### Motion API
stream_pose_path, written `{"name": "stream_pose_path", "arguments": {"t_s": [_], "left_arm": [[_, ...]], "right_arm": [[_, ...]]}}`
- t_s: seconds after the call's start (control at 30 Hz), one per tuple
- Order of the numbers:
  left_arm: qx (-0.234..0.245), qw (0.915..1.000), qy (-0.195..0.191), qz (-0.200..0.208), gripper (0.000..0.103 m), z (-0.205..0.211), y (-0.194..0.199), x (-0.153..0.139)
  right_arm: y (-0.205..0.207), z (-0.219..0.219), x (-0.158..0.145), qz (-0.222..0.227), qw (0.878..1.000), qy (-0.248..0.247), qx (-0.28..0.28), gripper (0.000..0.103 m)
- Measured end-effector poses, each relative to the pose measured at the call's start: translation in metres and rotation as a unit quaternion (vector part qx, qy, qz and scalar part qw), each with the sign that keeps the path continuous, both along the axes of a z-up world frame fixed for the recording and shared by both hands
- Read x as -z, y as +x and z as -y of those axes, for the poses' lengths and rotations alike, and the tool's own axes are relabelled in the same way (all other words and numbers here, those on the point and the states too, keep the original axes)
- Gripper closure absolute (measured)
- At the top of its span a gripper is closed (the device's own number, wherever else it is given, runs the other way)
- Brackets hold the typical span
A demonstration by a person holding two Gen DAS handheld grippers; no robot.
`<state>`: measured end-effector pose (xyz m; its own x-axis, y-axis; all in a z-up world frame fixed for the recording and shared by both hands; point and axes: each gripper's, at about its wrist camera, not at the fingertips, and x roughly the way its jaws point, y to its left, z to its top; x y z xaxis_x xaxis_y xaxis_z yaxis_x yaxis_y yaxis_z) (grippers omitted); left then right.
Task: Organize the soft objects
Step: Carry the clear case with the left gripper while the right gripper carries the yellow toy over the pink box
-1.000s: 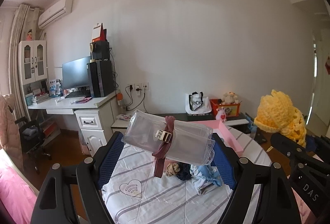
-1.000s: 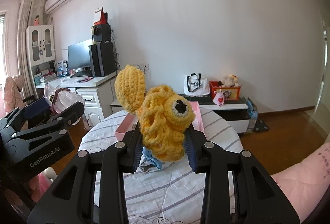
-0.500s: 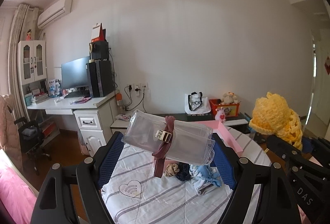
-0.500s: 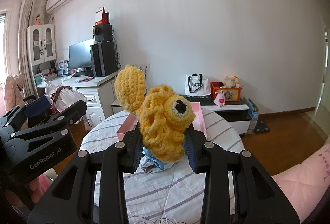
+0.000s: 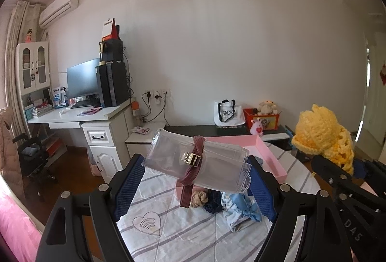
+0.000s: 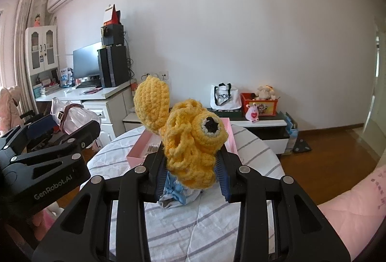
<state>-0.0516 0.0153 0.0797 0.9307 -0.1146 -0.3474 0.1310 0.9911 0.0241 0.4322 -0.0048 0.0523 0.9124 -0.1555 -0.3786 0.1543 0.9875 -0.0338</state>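
Tray (image 5: pixel 270 153) behind clothes pile (image 5: pixel 226 204).

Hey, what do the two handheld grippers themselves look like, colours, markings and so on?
Both are matte black plastic with angular cut-outs and round silver screw heads. The left gripper and the right gripper have ribbed blue pads lining the insides of their fingers. White lettering on the left gripper's side reads "GenRobot.AI"; the right one shows the letters "DAS". No cables or sleeves are visible.

A home bedroom-study: a computer desk (image 5: pixel 79 117) at nine o'clock, air conditioner (image 5: pixel 60 9) at ten, plush toys (image 5: pixel 265 107) at two.
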Motion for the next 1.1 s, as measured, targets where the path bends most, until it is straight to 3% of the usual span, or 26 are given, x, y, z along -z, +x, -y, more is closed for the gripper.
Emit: {"name": "stream_pose_path", "arguments": {"t_s": [0.37,0.77,1.1], "left_arm": [[0.008,0.9997,0.004,-0.025,0.024,0.006,0.069,-0.002],[0.005,0.9976,0.009,-0.069,0.024,0.016,0.191,-0.013],[0.020,0.9926,0.018,-0.119,0.024,0.033,0.309,-0.018]], "right_arm": [[0.056,0.008,0.009,-0.024,1.000,0.002,0.007,0.070],[0.131,0.027,0.016,-0.053,0.999,0.004,0.003,0.070],[0.197,0.043,0.036,-0.103,0.995,0.001,0.000,0.070]]}}
